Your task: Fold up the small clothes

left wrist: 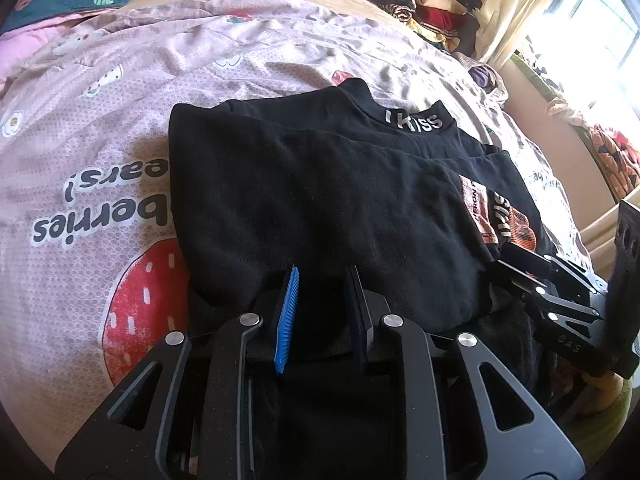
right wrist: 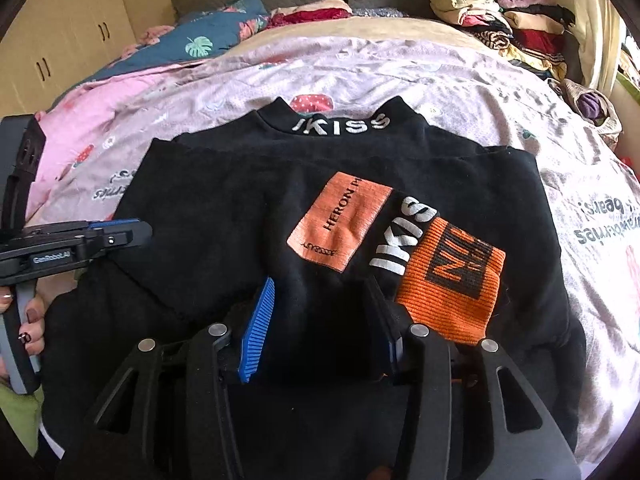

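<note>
A black sweatshirt (left wrist: pixel 320 184) with a white "IKISS" collar lies partly folded on the bed; it also shows in the right wrist view (right wrist: pixel 248 208) with an orange patch (right wrist: pixel 340 224) and an orange cuff (right wrist: pixel 452 280). My left gripper (left wrist: pixel 322 280) is open, its fingers over the garment's near hem. My right gripper (right wrist: pixel 320 292) is open over the near hem, beside the orange cuff. Each gripper shows in the other's view, the right one (left wrist: pixel 520 276) at the garment's right edge and the left one (right wrist: pixel 120 236) at its left edge; their jaws look closed on the fabric edge there.
The pink strawberry-print bedspread (left wrist: pixel 100 160) covers the bed. Stacked folded clothes (right wrist: pixel 500 20) sit at the far right corner. A blue leaf-print quilt (right wrist: pixel 208 40) lies at the headboard. A bright window (left wrist: pixel 592 40) is on the right. Wardrobe doors (right wrist: pixel 60 40) stand at the left.
</note>
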A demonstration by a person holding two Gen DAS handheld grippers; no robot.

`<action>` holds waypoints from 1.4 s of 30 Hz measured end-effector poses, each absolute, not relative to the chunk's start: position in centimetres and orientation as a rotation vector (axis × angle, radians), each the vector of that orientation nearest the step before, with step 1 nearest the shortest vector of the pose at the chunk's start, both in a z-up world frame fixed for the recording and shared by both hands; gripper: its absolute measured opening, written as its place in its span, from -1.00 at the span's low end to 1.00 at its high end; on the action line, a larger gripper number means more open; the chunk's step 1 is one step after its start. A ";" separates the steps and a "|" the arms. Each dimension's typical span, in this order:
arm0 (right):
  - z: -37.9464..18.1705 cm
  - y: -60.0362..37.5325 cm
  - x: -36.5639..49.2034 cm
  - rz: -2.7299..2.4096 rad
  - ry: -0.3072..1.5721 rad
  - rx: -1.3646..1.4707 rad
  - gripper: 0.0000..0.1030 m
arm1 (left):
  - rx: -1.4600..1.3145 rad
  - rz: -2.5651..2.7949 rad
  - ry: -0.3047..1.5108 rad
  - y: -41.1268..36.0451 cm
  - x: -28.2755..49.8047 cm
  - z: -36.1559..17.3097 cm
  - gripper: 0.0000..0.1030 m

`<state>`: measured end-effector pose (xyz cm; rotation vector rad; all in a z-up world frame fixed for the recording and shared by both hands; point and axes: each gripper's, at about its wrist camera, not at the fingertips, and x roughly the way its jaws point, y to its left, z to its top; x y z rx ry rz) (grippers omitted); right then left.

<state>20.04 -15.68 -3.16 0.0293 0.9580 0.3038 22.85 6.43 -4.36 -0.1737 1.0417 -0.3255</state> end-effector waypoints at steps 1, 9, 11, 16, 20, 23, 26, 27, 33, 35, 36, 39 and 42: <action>-2.9 -15.7 19.9 0.306 0.951 0.035 -0.06 | -0.173 -0.325 1.041 6.4 22.9 -4.3 -0.68; -1.4 -15.8 19.2 0.303 0.884 0.044 0.49 | -0.169 -0.331 1.015 6.3 22.5 -3.3 -0.43; -1.1 -15.9 19.1 0.301 0.875 0.047 0.52 | -0.168 -0.333 1.011 6.2 22.4 -3.0 -0.36; -0.9 -16.0 19.0 0.285 0.866 0.051 0.74 | -0.175 -0.315 0.990 6.6 22.3 -2.4 -0.01; -0.6 -16.1 18.9 0.265 0.858 0.046 0.83 | -0.206 -0.308 0.973 7.1 22.3 -1.8 0.46; -0.5 -16.2 18.9 0.258 0.854 0.050 0.89 | -0.214 -0.277 0.961 7.5 22.3 -1.4 0.81; -0.3 -16.3 18.8 0.252 0.849 0.049 0.90 | -0.230 -0.267 0.963 7.9 22.4 -1.2 0.81; -0.2 -16.3 18.7 0.250 0.846 0.048 0.90 | -0.235 -0.261 0.965 8.0 22.5 -1.2 0.81; 0.5 -16.4 18.3 0.245 0.829 0.057 0.91 | -0.211 -0.233 0.944 8.3 22.1 -0.3 0.81; 0.7 -16.4 18.2 0.244 0.825 0.063 0.91 | -0.203 -0.229 0.935 8.4 21.9 0.1 0.81; 0.9 -16.5 18.0 0.244 0.822 0.066 0.91 | -0.199 -0.227 0.931 8.4 21.8 0.3 0.81; 1.6 -16.6 17.6 0.248 0.804 0.078 0.91 | -0.204 -0.230 0.928 8.5 21.5 0.6 0.81; 2.3 -16.7 17.1 0.251 0.788 0.087 0.91 | -0.204 -0.229 0.917 8.5 21.1 1.2 0.81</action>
